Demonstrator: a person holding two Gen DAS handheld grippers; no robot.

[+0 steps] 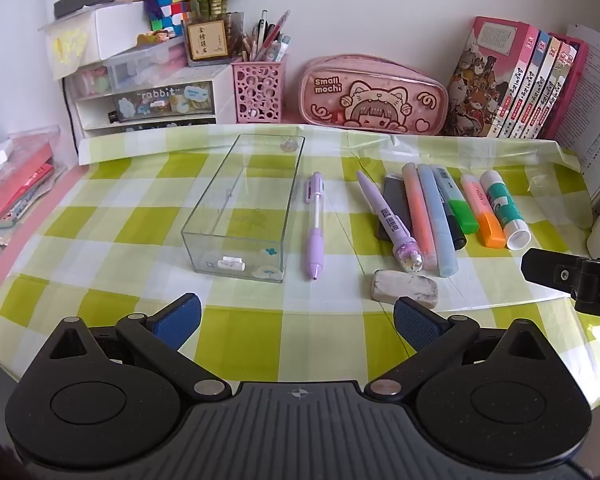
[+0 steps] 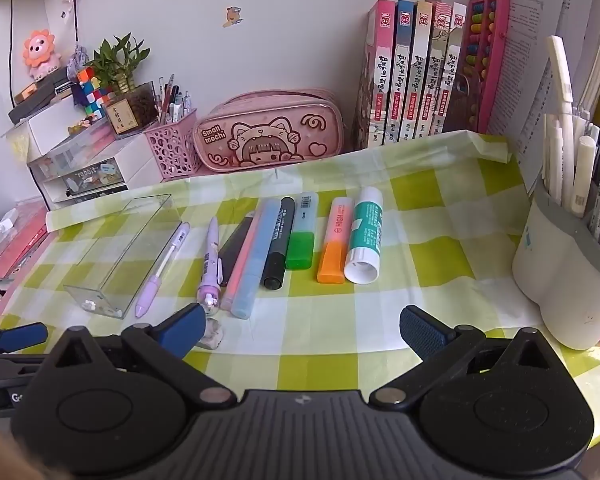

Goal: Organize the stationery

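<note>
A clear rectangular box (image 1: 244, 204) lies on the green checked cloth (image 1: 148, 288), with a small white piece inside. Right of it lie a purple pen (image 1: 315, 226), a purple novelty pen (image 1: 384, 216), a dark flat piece (image 1: 396, 196), pink and blue highlighters (image 1: 434, 216), a black marker, a green-capped highlighter (image 1: 462, 218), an orange highlighter (image 1: 484, 212), a glue stick (image 1: 504, 210) and a worn eraser (image 1: 405, 287). My left gripper (image 1: 296, 320) is open and empty, short of the box and the eraser. My right gripper (image 2: 300, 330) is open and empty, short of the orange highlighter (image 2: 333, 240) and glue stick (image 2: 364, 240).
At the back stand a pink pen holder (image 1: 257, 90), a pink pencil case (image 1: 374, 94), books (image 1: 512, 84) and white drawers (image 1: 148, 100). A white pen cup (image 2: 564, 264) stands at the right. Plastic-wrapped items (image 1: 12, 184) lie at the left edge.
</note>
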